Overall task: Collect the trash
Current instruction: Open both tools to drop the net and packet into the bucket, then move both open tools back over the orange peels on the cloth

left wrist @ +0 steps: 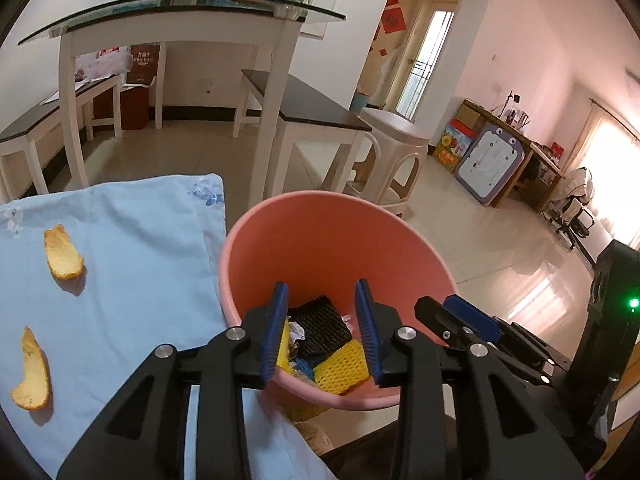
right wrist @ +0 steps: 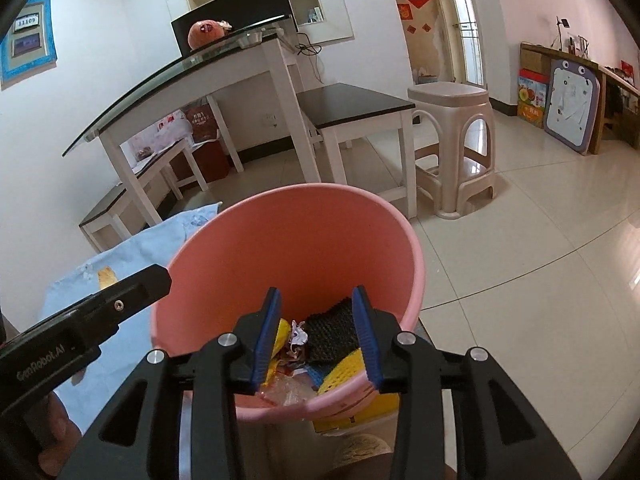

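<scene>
Trash already lies in the pink bin (left wrist: pixel 304 240): black mesh (left wrist: pixel 320 326), yellow mesh (left wrist: pixel 340 366) and crumpled wrappers. We judge this the drop step, since the left claw (left wrist: pixel 322 330) and right claw (right wrist: pixel 316 334) both hang over the bin, partly spread and empty. Next we would send a claw to the two peels (left wrist: pixel 64 256) on the blue cloth (left wrist: pixel 132 240) beside the bin. Our claws hide much of the bin's floor, and what carries the cloth is out of sight.

A glass-topped white table (right wrist: pixel 192 76), dark benches (right wrist: pixel 352 104), a plastic stool (right wrist: pixel 452 136); glossy tiled floor (right wrist: pixel 540 240), probably sunlit.
</scene>
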Demonstrator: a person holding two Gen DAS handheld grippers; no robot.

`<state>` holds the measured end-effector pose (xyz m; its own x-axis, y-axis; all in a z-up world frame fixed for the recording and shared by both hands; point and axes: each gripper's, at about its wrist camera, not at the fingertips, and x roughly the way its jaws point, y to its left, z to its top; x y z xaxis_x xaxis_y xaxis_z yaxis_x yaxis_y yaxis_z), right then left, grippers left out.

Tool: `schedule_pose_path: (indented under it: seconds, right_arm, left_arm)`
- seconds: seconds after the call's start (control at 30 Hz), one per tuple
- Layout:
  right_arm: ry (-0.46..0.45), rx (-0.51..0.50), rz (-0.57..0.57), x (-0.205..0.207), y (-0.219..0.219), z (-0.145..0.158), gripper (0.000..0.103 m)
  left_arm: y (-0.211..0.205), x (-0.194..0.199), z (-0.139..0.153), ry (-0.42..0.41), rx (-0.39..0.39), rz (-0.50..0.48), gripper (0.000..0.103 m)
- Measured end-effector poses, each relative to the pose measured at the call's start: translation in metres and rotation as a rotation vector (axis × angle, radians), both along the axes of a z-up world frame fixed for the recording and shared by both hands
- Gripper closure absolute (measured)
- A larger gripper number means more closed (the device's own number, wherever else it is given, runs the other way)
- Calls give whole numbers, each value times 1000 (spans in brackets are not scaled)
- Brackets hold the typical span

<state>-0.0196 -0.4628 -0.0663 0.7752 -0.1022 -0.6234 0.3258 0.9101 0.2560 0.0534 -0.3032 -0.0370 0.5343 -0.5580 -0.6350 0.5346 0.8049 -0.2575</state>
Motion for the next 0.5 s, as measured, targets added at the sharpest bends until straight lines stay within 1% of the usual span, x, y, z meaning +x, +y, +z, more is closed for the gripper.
schedule_pose_path:
  seconds: [0.1, 0.27, 0.5]
  right_arm:
    - [-13, -5, 9, -6, 6, 7, 66]
    - [-34, -13, 37, -16, 24, 18, 64]
    - [-50, -17, 80, -31, 58, 30, 63]
  left_arm:
    - [8, -7, 6, -23, 3, 9, 68]
    - [26, -21, 13, -63, 35, 38, 68]
    - [55, -35, 21, -72, 43, 87, 68]
